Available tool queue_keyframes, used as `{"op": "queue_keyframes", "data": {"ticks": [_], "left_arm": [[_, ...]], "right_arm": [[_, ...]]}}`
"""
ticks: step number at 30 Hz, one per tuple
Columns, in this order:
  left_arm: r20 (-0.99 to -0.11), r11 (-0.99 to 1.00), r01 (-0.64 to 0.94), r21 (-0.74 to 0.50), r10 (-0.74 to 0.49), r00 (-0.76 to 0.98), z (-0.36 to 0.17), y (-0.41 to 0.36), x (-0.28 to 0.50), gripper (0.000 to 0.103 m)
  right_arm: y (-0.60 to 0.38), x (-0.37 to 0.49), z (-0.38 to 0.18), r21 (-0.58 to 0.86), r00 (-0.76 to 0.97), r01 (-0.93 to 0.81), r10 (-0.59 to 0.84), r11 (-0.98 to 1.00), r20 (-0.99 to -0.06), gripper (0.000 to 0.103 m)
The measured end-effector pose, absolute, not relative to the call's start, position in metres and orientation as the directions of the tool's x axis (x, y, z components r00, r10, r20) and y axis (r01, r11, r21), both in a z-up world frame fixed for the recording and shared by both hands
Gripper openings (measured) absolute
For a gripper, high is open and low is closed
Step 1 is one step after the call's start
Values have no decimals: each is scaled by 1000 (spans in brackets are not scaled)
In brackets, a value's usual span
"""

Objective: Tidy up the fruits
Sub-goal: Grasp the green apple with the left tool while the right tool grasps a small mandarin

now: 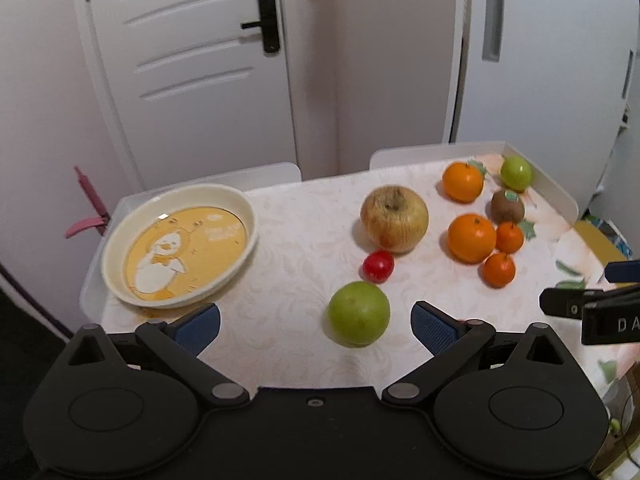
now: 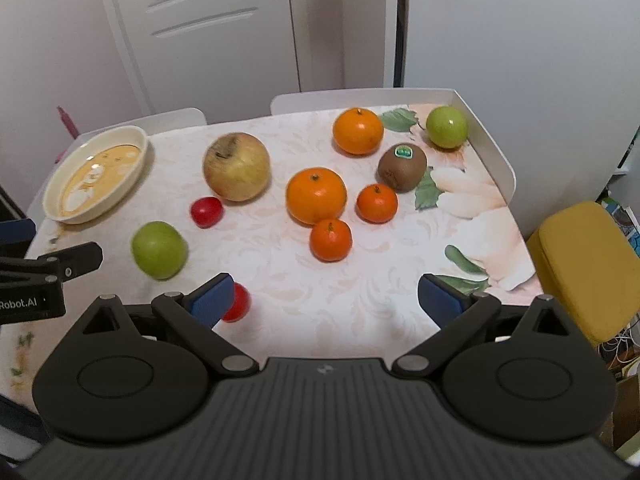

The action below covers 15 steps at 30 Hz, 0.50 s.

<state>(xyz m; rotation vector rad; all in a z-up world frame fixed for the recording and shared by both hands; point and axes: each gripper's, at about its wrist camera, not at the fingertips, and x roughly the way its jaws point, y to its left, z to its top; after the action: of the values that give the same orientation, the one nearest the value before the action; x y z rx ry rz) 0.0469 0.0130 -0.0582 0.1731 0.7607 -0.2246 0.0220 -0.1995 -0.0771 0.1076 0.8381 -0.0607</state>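
A cream plate (image 1: 248, 216) with a yellow duck picture sits at the table's left; it also shows in the right wrist view (image 2: 52, 196). Loose fruit lies on the tablecloth: a near green apple (image 1: 359, 314) (image 2: 159, 250), a large yellow apple (image 1: 394, 218) (image 2: 237, 166), a small red fruit (image 1: 378, 266) (image 2: 206, 211), oranges (image 1: 471, 238) (image 2: 316, 195), a kiwi (image 2: 402, 167), a far green apple (image 2: 447, 126). My left gripper (image 1: 316, 322) is open, the near green apple just ahead between its fingers. My right gripper (image 2: 325, 298) is open and empty; a second red fruit (image 2: 238, 304) lies by its left finger.
The table has a raised white rim (image 2: 492, 148) along its far and right sides. A yellow stool (image 2: 588, 264) stands to the right of the table. A white door (image 1: 192, 72) and wall lie behind.
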Motion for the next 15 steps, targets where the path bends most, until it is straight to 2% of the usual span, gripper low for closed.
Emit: {"op": "queue_keyframes", "data": {"ticks": [2, 5, 8, 12, 15], "left_arm": [[-706, 958, 277, 70, -149, 693, -71, 12, 54, 101], [-714, 952, 291, 92, -141, 685, -90, 6, 63, 92], [-714, 949, 299, 103, -139, 686, -107, 1, 69, 91], [-714, 949, 299, 99, -142, 685, -123, -8, 76, 85], [-714, 949, 299, 97, -143, 685, -130, -14, 81, 79]], "right_arm": [[-199, 28, -88, 61, 672, 93, -18, 994, -740, 103], [-199, 37, -104, 44, 680, 78, -21, 996, -733, 103], [-202, 47, -119, 45, 681, 63, -10, 997, -732, 103], [-205, 56, -133, 36, 676, 59, -13, 998, -737, 97], [-208, 61, -139, 38, 677, 55, -9, 998, -736, 96]]}}
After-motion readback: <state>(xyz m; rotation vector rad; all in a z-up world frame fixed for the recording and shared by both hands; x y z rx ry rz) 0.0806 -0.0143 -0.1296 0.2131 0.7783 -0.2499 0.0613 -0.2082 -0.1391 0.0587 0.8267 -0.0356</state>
